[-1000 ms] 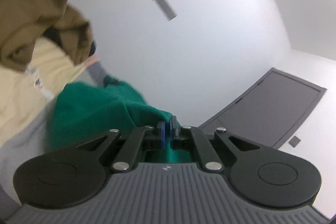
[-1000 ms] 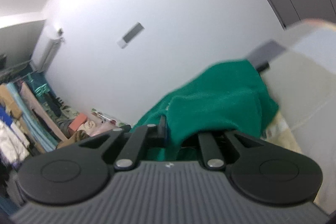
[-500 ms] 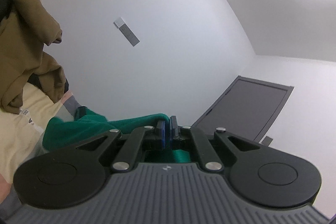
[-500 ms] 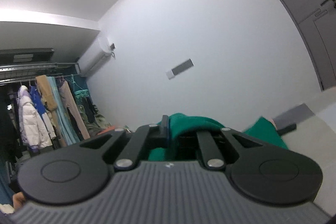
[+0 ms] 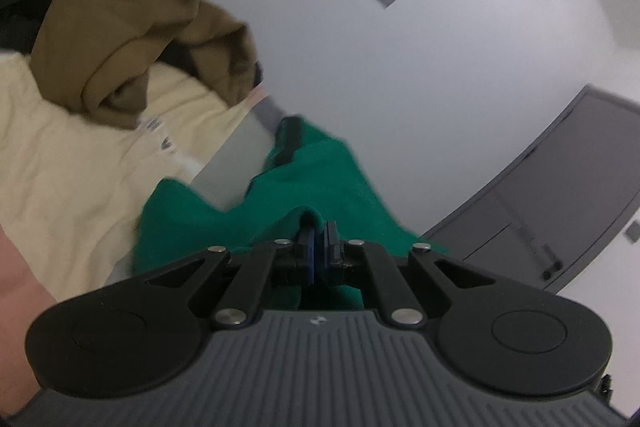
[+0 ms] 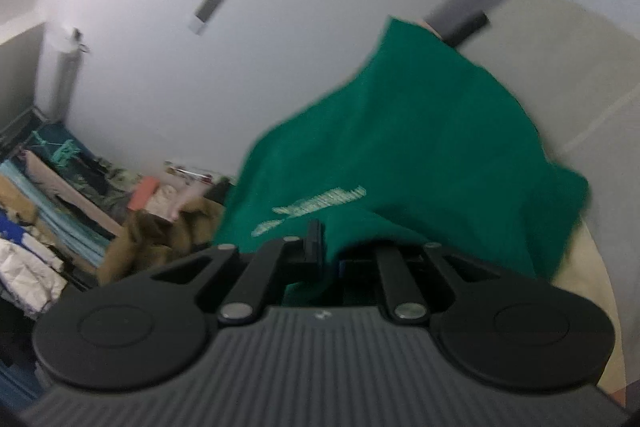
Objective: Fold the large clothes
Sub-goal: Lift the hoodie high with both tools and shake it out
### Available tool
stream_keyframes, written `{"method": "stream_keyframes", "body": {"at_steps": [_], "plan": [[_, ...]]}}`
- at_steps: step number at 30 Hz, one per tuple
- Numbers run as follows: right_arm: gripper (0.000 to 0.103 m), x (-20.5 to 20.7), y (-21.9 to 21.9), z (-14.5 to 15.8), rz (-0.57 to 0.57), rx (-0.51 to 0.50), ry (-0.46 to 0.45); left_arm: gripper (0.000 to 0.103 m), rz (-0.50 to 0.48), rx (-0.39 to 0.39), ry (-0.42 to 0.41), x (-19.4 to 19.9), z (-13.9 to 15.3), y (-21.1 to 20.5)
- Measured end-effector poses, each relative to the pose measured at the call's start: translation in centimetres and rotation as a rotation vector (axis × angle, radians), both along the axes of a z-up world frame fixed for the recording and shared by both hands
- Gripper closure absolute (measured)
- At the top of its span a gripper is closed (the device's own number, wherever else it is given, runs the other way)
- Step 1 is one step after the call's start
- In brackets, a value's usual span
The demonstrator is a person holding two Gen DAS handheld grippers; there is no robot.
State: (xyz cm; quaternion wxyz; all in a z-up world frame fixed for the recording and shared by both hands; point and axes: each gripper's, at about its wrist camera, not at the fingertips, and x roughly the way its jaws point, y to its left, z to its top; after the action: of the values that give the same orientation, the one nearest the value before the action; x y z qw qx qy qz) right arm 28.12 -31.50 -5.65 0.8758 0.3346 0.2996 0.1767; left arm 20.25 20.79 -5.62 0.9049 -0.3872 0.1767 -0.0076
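Note:
A large green garment (image 5: 320,183) with pale lettering (image 6: 316,207) hangs between my two grippers, above a bed with cream and grey covers (image 5: 68,163). My left gripper (image 5: 320,243) is shut on a fold of the green garment. My right gripper (image 6: 326,247) is shut on another edge of the same garment, and the cloth drapes over its right finger and hides it. Both views are blurred by motion.
A brown garment (image 5: 132,23) lies heaped on the bed at the left. A grey door (image 5: 560,211) stands in the white wall. A clothes rack with several hanging garments (image 6: 52,195) stands at the far left of the right wrist view.
Both grippers tipped up toward the ceiling half a second ago and have come back down. The green garment now spreads wider in front of both cameras.

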Motion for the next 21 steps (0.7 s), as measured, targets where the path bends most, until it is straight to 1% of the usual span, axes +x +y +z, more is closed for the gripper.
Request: {"method": "stream_keyframes", "body": {"at_steps": [3,4,5,6,7,8,9,10,14,16,18,21], "plan": [[0.089,-0.3,-0.1,-0.3,0.019,0.011,0.007,0.098,0.001,-0.006,0.02,0.5,-0.8,0.3],[0.084,-0.9,-0.7,-0.1,0.023,0.031,0.006,0.097,0.001,-0.016,0.024,1.5,-1.0,0.6],[0.075,-1.1,-1.1,0.1,0.025,0.061,0.007,0.095,-0.001,-0.031,0.029,1.3,-0.9,0.8],[0.068,-1.5,-1.3,0.4,0.028,0.101,0.006,0.087,-0.007,-0.043,0.029,1.2,-0.9,0.9],[0.047,-2.0,-1.5,0.5,0.031,0.138,0.001,0.068,-0.014,-0.054,0.023,0.7,-0.6,1.0],[0.028,-2.4,-1.7,0.7,0.036,0.168,-0.009,0.054,-0.02,-0.063,0.02,0.3,-0.4,1.0],[0.022,-3.0,-1.7,1.0,0.05,0.196,-0.024,0.036,-0.022,-0.069,0.019,-0.2,-0.1,1.0],[0.02,-3.6,-1.7,1.4,0.06,0.201,-0.03,0.035,-0.019,-0.07,0.014,-1.1,0.3,0.7],[0.019,-5.9,-1.3,2.3,0.103,0.2,-0.038,0.031,-0.042,-0.085,-0.004,-3.8,1.7,-0.3],[0.019,-6.6,-1.0,2.6,0.114,0.188,-0.036,0.029,-0.057,-0.07,-0.016,-4.8,2.4,-1.1],[0.019,-6.7,-0.5,2.7,0.122,0.151,-0.028,0.027,-0.074,-0.034,-0.031,-5.5,3.1,-2.0],[0.022,-6.2,0.6,2.2,0.111,0.067,-0.012,0.024,-0.115,-0.036,-0.025,-5.8,2.9,-3.4]]}}
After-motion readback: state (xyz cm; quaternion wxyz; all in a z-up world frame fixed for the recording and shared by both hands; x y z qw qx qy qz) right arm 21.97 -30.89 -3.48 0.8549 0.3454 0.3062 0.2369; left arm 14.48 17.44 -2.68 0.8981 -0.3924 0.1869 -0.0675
